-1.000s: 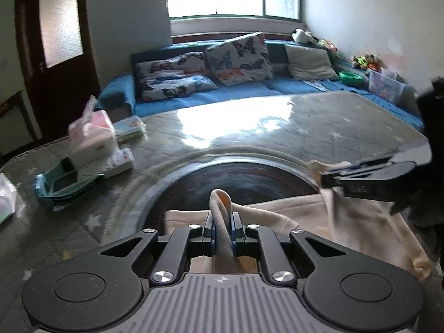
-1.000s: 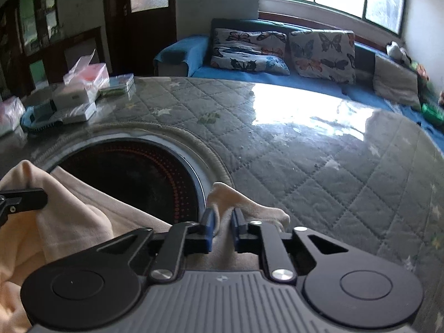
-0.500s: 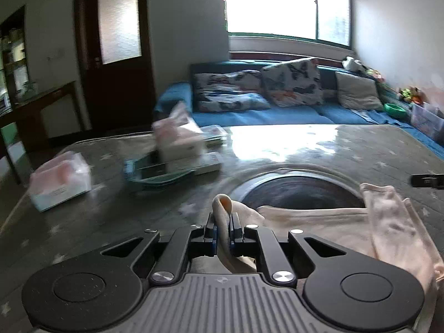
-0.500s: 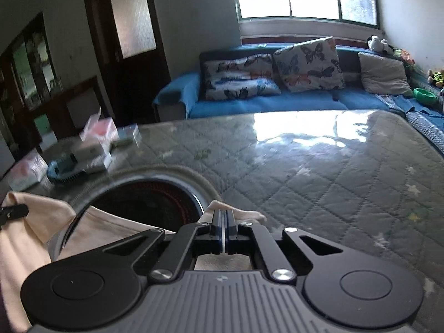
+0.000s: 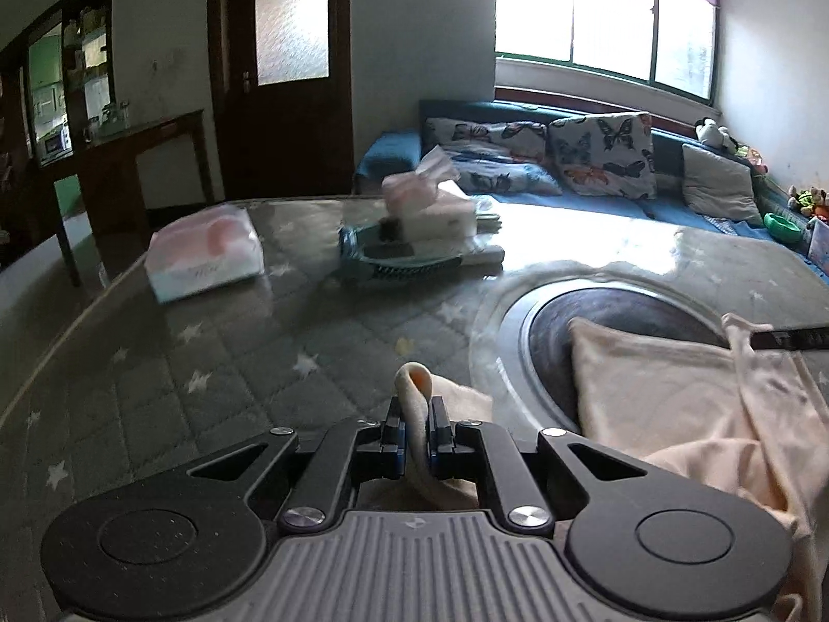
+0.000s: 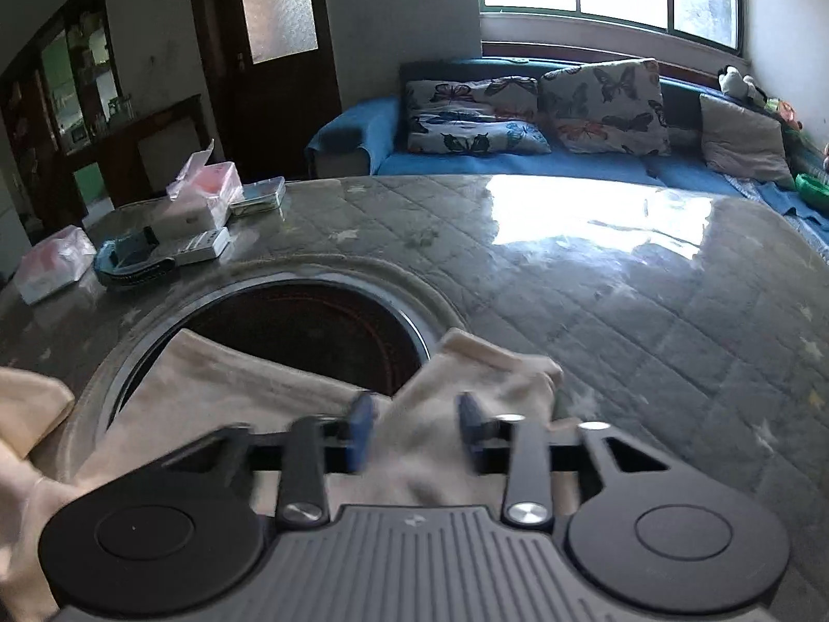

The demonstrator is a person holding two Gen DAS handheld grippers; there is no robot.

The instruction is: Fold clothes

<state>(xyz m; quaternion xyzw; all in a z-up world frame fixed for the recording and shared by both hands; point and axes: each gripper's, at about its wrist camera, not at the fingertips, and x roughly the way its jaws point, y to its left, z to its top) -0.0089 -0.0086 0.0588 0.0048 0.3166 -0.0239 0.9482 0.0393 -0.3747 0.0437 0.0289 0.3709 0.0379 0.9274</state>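
Observation:
A cream garment (image 5: pixel 689 404) lies across the dark round inset (image 5: pixel 611 311) of the quilted table. My left gripper (image 5: pixel 414 420) is shut on a folded corner of the garment, which sticks up between the fingers. In the right wrist view the garment (image 6: pixel 248 383) spreads left, and a bunched corner (image 6: pixel 482 363) lies between the fingers. My right gripper (image 6: pixel 414 420) is open around that corner, its blue pads (image 6: pixel 362 417) apart. The tip of the right gripper (image 5: pixel 792 338) shows at the right edge of the left wrist view.
Tissue packs (image 5: pixel 204 254) (image 6: pixel 52 259), a blue tray (image 5: pixel 394 256) with boxes (image 6: pixel 197 212) sit at the table's far left. A blue sofa (image 6: pixel 518 166) with butterfly pillows stands behind the table under the window. A dark door and cabinet are at the left.
My right gripper has opened and let go of the garment corner it pinched half a second ago. My left gripper has swung left while holding its corner.

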